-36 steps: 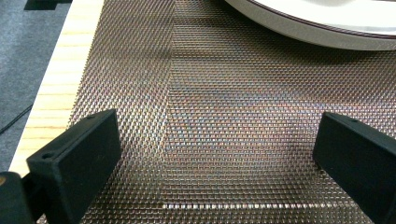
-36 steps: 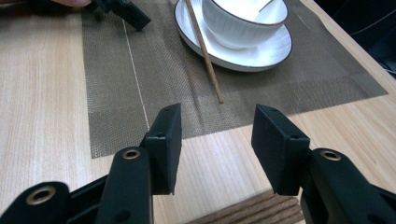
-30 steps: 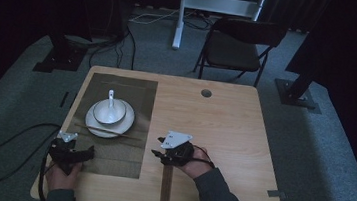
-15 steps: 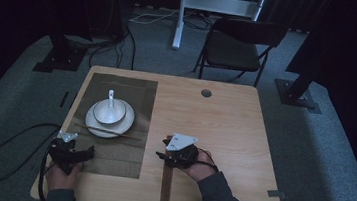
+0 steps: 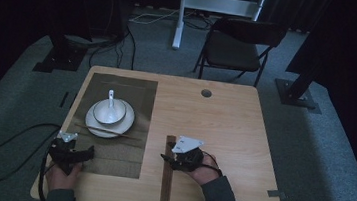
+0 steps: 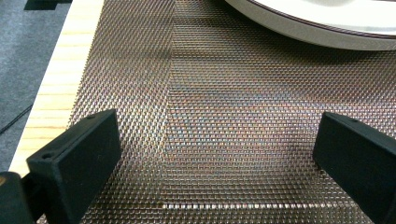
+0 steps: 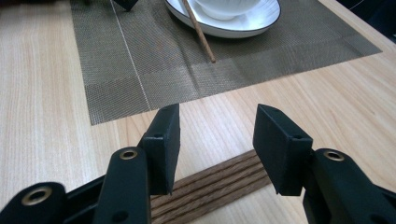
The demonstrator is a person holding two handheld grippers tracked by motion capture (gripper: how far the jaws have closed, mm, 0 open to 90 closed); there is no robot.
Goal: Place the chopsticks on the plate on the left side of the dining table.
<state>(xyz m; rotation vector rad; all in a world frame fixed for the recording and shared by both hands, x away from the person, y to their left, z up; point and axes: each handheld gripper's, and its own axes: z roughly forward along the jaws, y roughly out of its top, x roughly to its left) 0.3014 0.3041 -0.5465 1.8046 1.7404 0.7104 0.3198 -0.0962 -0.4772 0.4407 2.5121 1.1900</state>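
Two grippers are down at the near edge of the surface [image 5: 225, 110]. The right gripper [image 5: 172, 161] sits over a dark wooden strip [image 5: 166, 179] that runs from the near edge toward the middle, just right of the woven placemat [image 5: 131, 95]. In the right gripper view its jaws stand wide apart with only bare wood grain between them, and the ridged strip [image 7: 210, 186] crosses just beneath and behind the jaw tips; the pads press on nothing. Whether the jaws touch the strip I cannot tell.

Over on the left, the left gripper [image 5: 83, 153] rests at the near left corner, on the near edge of the placemat. Its own view shows both jaws spread far apart above the weave [image 6: 210, 130], nothing between them.

On the far half of the placemat sits a white plate [image 5: 124, 121] with a white bowl [image 5: 107, 113] on it, and a white spoon [image 5: 111, 98] stands in the bowl. A pair of chopsticks [image 5: 108, 132] lies across the near rim of the plate, running roughly parallel to the near edge, one end out on the mat toward the right; the right gripper view catches that end [image 7: 201, 35] resting on the weave. The plate's rim [image 6: 327, 32] looms at the top of the left gripper view, well ahead of those open jaws.
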